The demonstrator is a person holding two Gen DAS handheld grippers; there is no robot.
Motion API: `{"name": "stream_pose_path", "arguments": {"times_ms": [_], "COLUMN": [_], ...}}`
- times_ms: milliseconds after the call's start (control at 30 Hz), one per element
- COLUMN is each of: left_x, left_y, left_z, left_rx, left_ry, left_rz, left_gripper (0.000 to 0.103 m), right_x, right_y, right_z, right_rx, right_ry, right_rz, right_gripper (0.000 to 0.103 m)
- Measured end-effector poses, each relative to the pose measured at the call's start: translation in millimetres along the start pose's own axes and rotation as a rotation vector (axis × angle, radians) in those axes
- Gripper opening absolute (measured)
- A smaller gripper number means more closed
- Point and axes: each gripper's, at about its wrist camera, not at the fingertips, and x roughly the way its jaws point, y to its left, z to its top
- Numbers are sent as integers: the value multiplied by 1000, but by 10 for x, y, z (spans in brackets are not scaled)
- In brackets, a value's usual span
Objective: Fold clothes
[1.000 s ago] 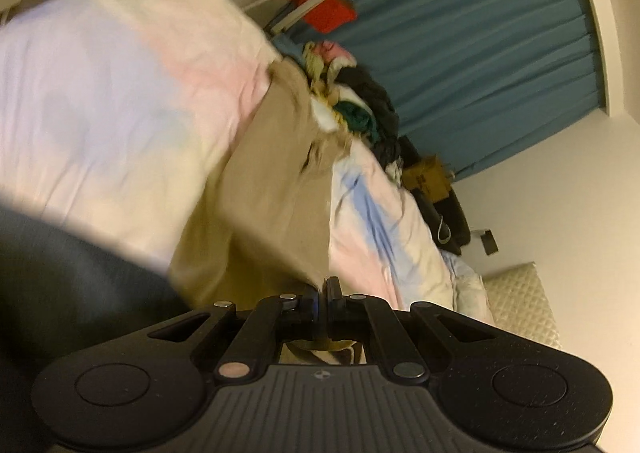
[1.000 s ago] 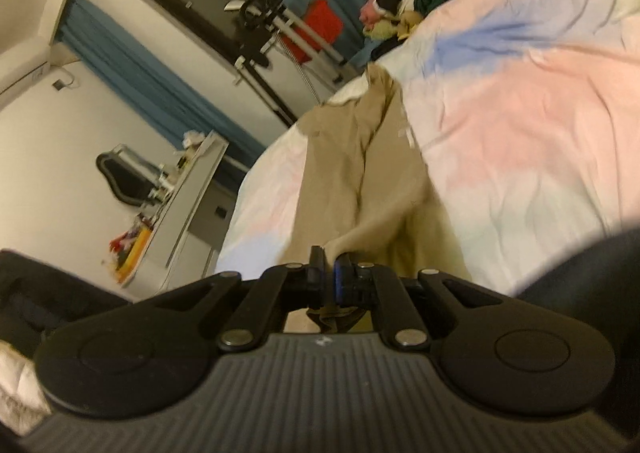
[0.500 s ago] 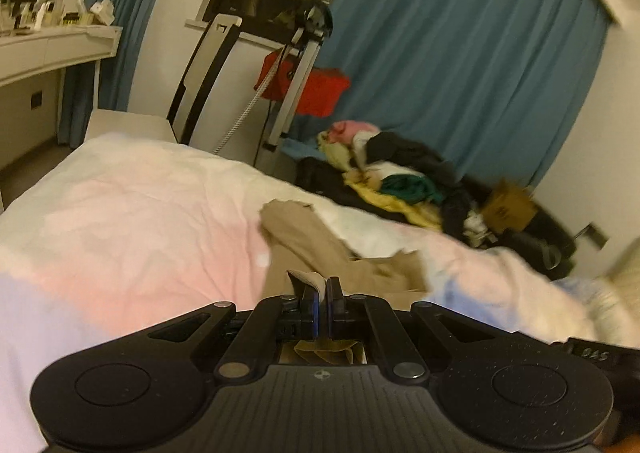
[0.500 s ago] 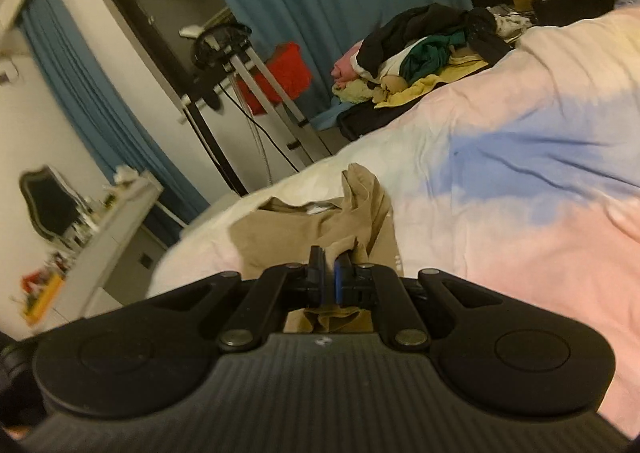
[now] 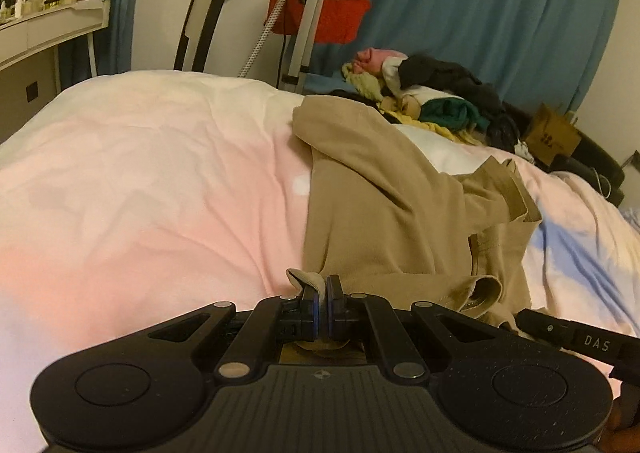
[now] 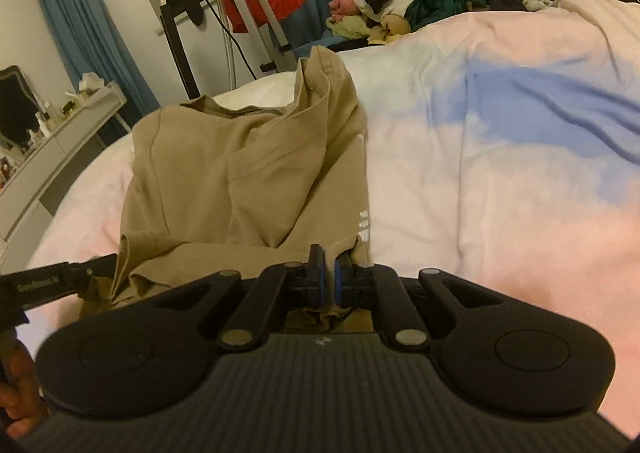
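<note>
The left tongs (image 5: 323, 295) are clenched on a bunched edge of the tan garment (image 5: 396, 209), a pale fold of cloth poking up beside the pads. The right tongs (image 6: 329, 267) are likewise clamped on a gathered bit of the same garment's near edge, with fabric showing below the pads. The two tools sit close together, each one's body showing at the other view's border.

The step in hand looks like laying the garment down flat on the bed (image 5: 160, 181) before the first fold. To do it well, draw the two held points apart so the near edge goes taut, lower it level onto the bedding, and let go only once the cloth lies without slack; a release while it is bunched would leave creases to smooth out.

The garment is plain tan, soft and thin, with stitched hems. It lies on the pink, white and blue bedding, stretching away from the tongs toward the bed's far edge, rumpled, with one part doubled over near the middle.

Beyond it sits a pile of mixed clothes (image 5: 432, 93), then blue curtains (image 5: 500, 5).
</note>
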Motion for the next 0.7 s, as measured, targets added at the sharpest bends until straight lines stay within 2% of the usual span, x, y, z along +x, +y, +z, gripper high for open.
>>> {"name": "stream_pose_path", "arguments": {"times_ms": [133,200,300,333,367,400,467,533,600,700], "left_x": [-135,-232,-451,-545,-639,-732,-912,-1080,-1247,-1403], "left_y": [-77,-116,-177,-204,-231,-257,-300,-326,-352,-301], "left_z": [30,41,44,33,20,7,-34,-97,-161,-280], "left_rx": [30,42,68,82,95,109,127,134,140,83], "left_ry": [-16,-28,-69,-89,-109,-129,-159,-174,-189,-144], "left_rz": [16,15,10,8,4,1,-2,-1,1,-51], "left_gripper": [6,15,40,45,55,60,75,82,83,84], "right_x": [-51,-107,-230,-293,-366,-450,-661,-881,-1075,-1333], "right_y": [27,54,106,123,138,157,199,257,299,309], "right_z": [14,18,55,65,73,76,62,39,2,-73], "right_rx": [-2,-11,-26,-33,-39,-46,-59,-84,-104,-93], "right_ry": [2,-6,-20,-31,-45,-64,-118,-158,-184,-212], "right_rz": [-11,-20,-46,-51,-53,-49,-35,-26,-23,-30], "right_gripper": [9,10,13,15,29,58,90,90,90,90]}}
